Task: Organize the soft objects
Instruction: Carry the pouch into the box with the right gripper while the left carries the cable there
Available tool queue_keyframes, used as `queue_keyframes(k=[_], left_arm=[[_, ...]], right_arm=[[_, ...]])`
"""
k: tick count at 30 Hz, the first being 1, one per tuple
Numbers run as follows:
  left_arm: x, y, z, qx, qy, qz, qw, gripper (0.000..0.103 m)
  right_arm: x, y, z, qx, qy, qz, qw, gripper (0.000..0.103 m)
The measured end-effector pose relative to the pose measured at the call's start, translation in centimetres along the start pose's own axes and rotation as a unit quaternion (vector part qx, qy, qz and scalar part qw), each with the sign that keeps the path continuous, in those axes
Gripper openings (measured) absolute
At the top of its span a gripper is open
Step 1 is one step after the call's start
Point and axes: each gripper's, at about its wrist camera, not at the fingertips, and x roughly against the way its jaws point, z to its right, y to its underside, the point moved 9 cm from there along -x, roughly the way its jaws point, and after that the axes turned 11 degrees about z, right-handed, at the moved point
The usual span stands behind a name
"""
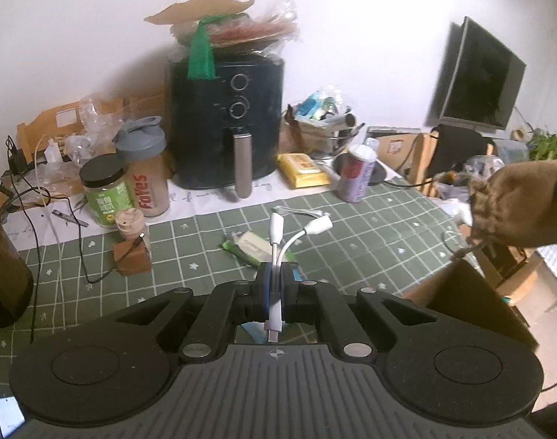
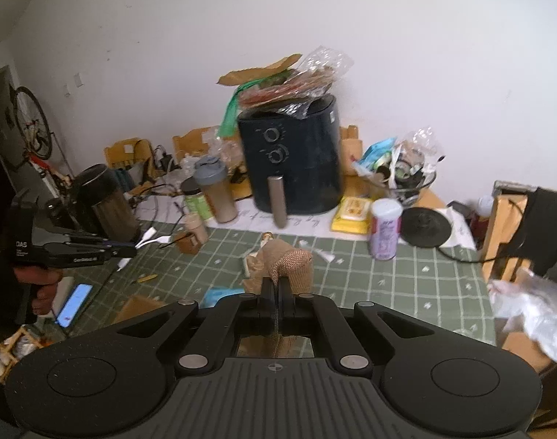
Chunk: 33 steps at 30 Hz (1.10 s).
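Note:
My left gripper (image 1: 275, 274) is shut on a white split adapter cable (image 1: 278, 241), held above the green checked tablecloth (image 1: 205, 248); its two white plugs stick up ahead of the fingers. It also shows at the left of the right wrist view (image 2: 126, 248) with the cable (image 2: 150, 236). My right gripper (image 2: 277, 287) is shut on a brown knitted drawstring pouch (image 2: 291, 265), held in the air over the table. The pouch also shows at the right edge of the left wrist view (image 1: 520, 208).
A black air fryer (image 1: 227, 120) stands at the back with bags on top. A shaker bottle (image 1: 146, 168), green jar (image 1: 104, 190), a can (image 1: 355, 173) and yellow pack (image 1: 302, 170) stand around it. An open cardboard box (image 1: 468, 300) sits at right. A phone (image 2: 73, 303) lies lower left.

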Motion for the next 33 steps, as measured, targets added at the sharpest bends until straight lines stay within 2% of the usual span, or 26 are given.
queue_keyframes(k=[15,24,29,32,33], left_arm=[[3.4,1.4,2.6,0.012,0.015,0.006,0.9998,0.006],[4.4,3.4,3.8,0.016,0.014,-0.013,0.9997,0.006],[4.7,4.1,4.2,0.019,0.013,-0.024,0.9995,0.006],[4.9,4.5,4.6,0.02,0.015,-0.027,0.9993,0.006],[5.0,4.5,4.7,0.019,0.015,-0.027,0.9993,0.006]], right_arm=[[3.8,1.3,-3.4,0.001,-0.011,0.002,1.0,0.004],[0.5,5.4,-4.6,0.032,0.012,-0.053,0.998,0.004],[-1.5,7.2,-5.0,0.071,0.041,-0.081,0.993,0.004],[-2.6,8.0,-5.2,0.088,0.06,-0.1,0.989,0.009],[-2.7,8.3,-5.3,0.087,0.058,-0.104,0.989,0.02]])
